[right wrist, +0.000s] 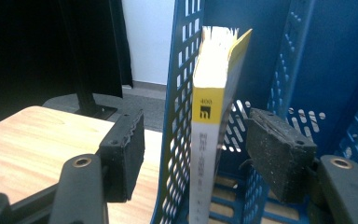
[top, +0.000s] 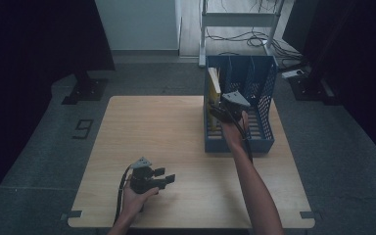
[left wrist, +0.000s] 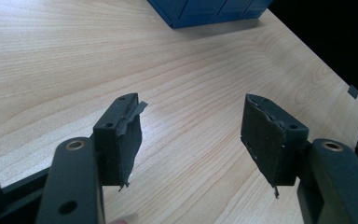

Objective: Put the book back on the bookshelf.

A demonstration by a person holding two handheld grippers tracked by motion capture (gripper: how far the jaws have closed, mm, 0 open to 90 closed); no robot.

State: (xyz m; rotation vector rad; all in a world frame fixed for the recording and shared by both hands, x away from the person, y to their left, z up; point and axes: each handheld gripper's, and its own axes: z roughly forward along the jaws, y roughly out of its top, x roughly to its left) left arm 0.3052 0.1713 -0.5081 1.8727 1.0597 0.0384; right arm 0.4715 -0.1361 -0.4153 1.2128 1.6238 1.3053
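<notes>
I am standing the yellow book [right wrist: 212, 116] in the blue file rack [top: 262, 88], right gripper [right wrist: 196, 140] fingers straddling it loosely without pressing, while the left gripper [left wrist: 191, 135] is idling wide open and empty.

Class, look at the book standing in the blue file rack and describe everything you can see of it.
The book is a paperback with a white spine, a yellow band near the top marked 400 with a small black logo, and dark print running down it. Its yellow cover bows slightly away from the ragged-looking page tops. It stands upright in the leftmost compartment of the blue file rack, close against the perforated left wall. The right tool straddles that wall and the book, its pads clear of both. In the high view it shows as a pale sliver.
</notes>
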